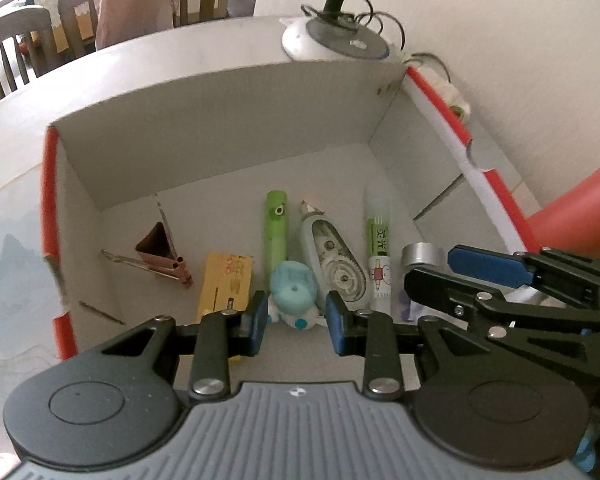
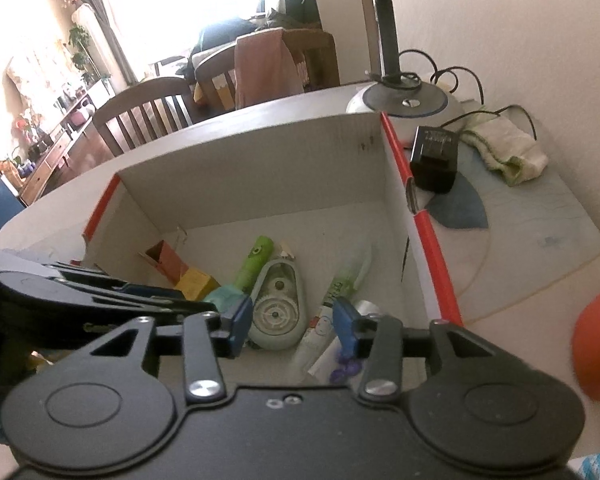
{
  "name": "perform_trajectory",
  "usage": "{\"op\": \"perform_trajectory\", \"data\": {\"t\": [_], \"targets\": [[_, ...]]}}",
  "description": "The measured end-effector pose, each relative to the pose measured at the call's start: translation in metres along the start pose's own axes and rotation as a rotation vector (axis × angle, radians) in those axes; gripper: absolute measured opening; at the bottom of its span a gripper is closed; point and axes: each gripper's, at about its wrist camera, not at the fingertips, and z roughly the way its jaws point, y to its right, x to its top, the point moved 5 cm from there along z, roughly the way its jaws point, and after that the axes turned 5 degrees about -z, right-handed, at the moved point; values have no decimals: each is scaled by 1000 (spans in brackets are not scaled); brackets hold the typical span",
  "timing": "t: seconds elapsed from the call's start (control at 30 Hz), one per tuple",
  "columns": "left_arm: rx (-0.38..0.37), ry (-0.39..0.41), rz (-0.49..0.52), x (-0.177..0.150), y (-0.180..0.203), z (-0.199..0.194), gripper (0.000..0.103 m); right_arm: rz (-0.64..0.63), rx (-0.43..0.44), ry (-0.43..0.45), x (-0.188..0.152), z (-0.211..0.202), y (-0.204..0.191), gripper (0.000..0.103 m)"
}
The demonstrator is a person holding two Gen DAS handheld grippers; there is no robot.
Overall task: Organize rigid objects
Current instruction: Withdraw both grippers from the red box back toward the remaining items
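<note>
Room: dining area behind, wooden slat-back chairs [image 2: 148,108], bright window, plain wall to the right.

Pale counter [image 1: 180,52] carries a round white lamp base [image 1: 332,40], a black power adapter [image 2: 434,160], a crumpled pale cloth [image 2: 504,152], and the open white cardboard box with red rim [image 1: 220,120], which sits right under both tongs.

On the box floor, one row with long axes running away from the tongs toward the far wall:
- green marker with a cartoon eye [image 1: 277,232]
- grey-green correction tape dispenser [image 1: 336,256]
- white-and-green glue pen [image 1: 380,252]

Rose-gold binder clip [image 1: 160,248] and small yellow carton [image 1: 226,284] lie left of the row, short silver cylinder [image 1: 422,254] at the right end.

The small light-blue toy figure [image 1: 294,288] is at the near end of the marker, low in the box, between the left tongs [image 1: 298,320]. The pads look clenched on its sides. The left is on it; the right is only near.

Right tongs [image 2: 290,320] are released and empty, hanging over the dispenser and the glue pen.

My read: the toy needs setting down in line with the row.
</note>
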Motion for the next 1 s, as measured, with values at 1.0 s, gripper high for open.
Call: {"op": "perform_trajectory", "data": {"t": [1.0], "targets": [[10,292,1,-75,-77,-159,30,-109,103,128,-27,-79,-129,70]]}}
